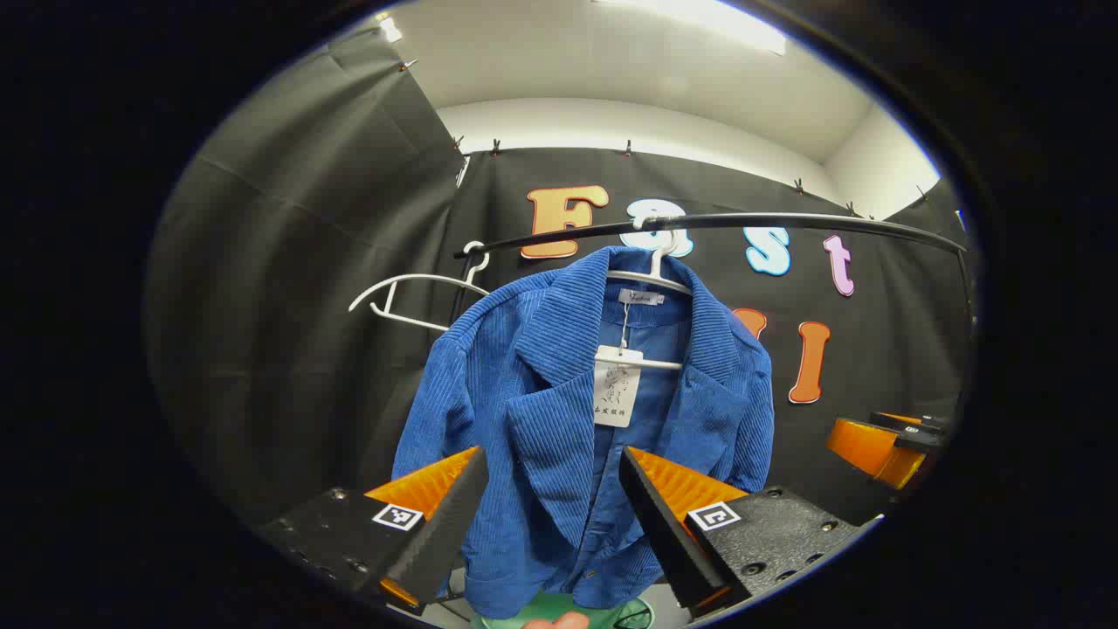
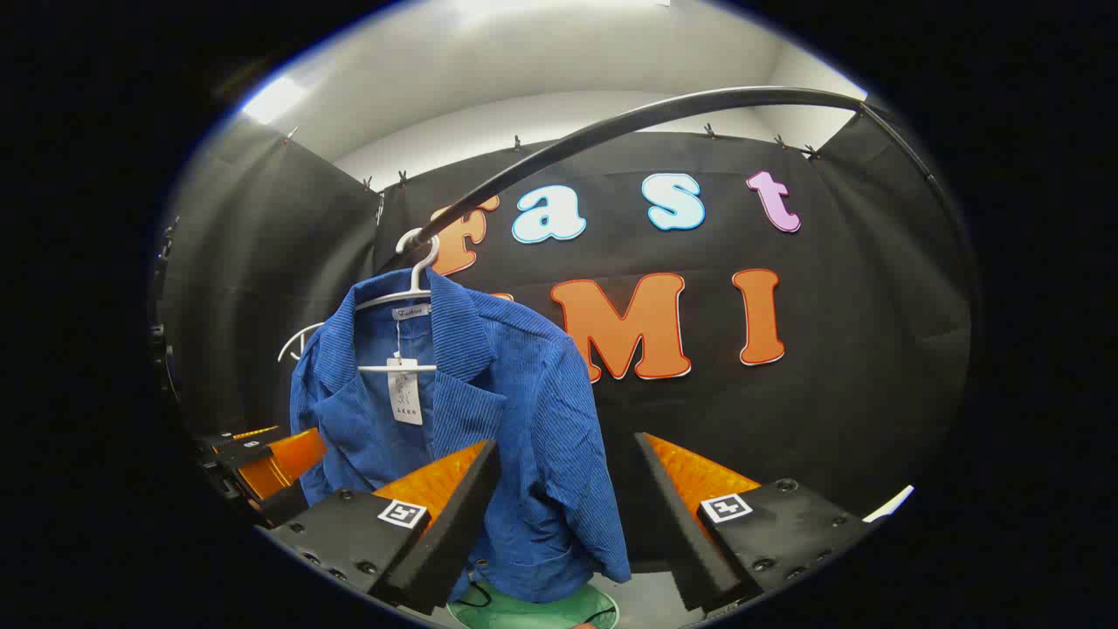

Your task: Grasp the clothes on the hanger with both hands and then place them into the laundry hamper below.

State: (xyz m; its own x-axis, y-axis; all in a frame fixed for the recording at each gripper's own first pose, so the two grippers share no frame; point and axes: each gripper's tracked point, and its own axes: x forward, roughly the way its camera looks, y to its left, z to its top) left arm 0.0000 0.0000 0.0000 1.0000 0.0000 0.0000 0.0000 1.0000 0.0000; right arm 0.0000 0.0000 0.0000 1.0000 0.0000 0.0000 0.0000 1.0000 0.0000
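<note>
A blue corduroy jacket with a paper tag hangs on a white hanger from the black rail. My left gripper is open, its orange fingers framing the jacket's lower front without touching it. In the right gripper view the same jacket hangs left of centre on its hanger. My right gripper is open, level with the jacket's right sleeve, still short of it. The green hamper sits below the jacket, and its rim peeks out under the hem. The other gripper is at the right edge.
A second, bare white hanger hangs at the rail's left end. Black cloth walls enclose the booth on all sides. The left gripper appears at the left edge of the right gripper view. A fingertip shows at the bottom.
</note>
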